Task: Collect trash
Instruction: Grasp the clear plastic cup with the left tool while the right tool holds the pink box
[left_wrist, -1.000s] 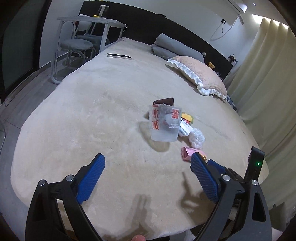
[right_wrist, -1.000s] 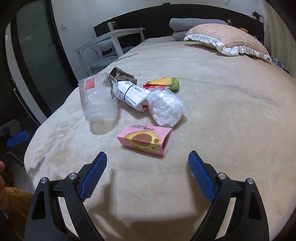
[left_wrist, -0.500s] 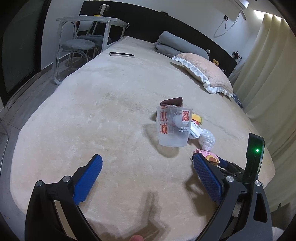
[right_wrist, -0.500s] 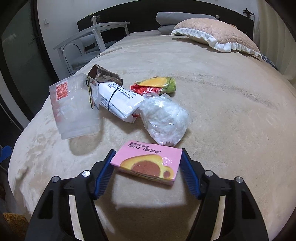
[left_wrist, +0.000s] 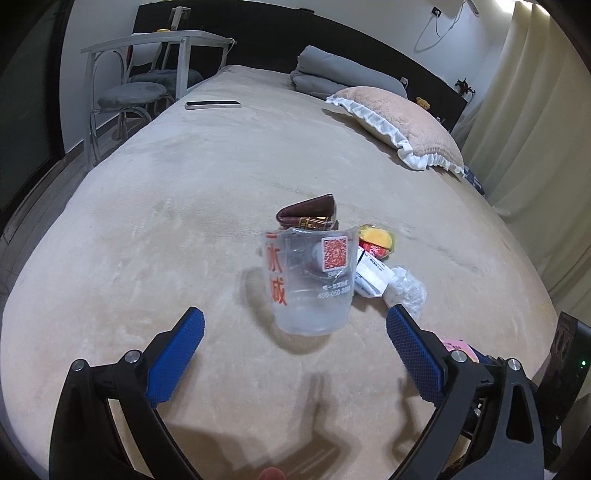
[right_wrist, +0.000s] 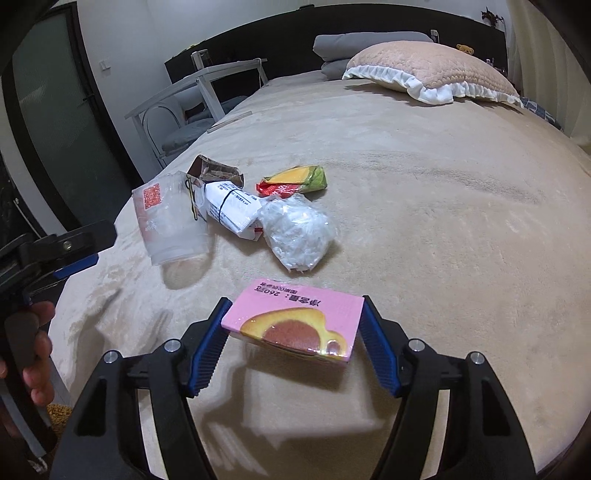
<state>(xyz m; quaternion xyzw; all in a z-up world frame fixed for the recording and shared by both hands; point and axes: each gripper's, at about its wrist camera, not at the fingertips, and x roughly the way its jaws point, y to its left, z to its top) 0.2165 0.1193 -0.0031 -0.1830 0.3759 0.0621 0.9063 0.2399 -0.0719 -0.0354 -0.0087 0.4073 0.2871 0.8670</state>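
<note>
- Lowest in the right wrist frame, my right gripper (right_wrist: 293, 334) has just been closing, and its blue fingers (right_wrist: 208, 349) now pinch the pink snack box (right_wrist: 295, 326) by its two short ends; the box looks raised just clear of the bed (right_wrist: 443, 240), its shadow falling beneath it.
- I judge the step in hand to be lifting this box away. Doing it well means keeping an even squeeze so the thin carton neither buckles nor slips, and rising straight before swinging aside.
- At the bottom of the left wrist frame, my left gripper (left_wrist: 295, 354) has its fingers spread wide with nothing between them, lined up on the clear plastic cup (left_wrist: 308, 280) standing at frame centre.
- That cup looks light and soft-walled; I would close gently on its lower half so it does not crush or tip.
- Just beyond the box, mid-frame in the right view, lies a crumpled clear plastic wad (right_wrist: 297, 230), touching a white wrapper (right_wrist: 232, 208).
- Further up sit a red-and-yellow snack packet (right_wrist: 293, 181) and a brown torn carton (right_wrist: 214, 171) behind the cup.
- In the upper right, well apart from the trash, rests a frilled pillow (right_wrist: 432, 72).
- No bin shows in either view.
</note>
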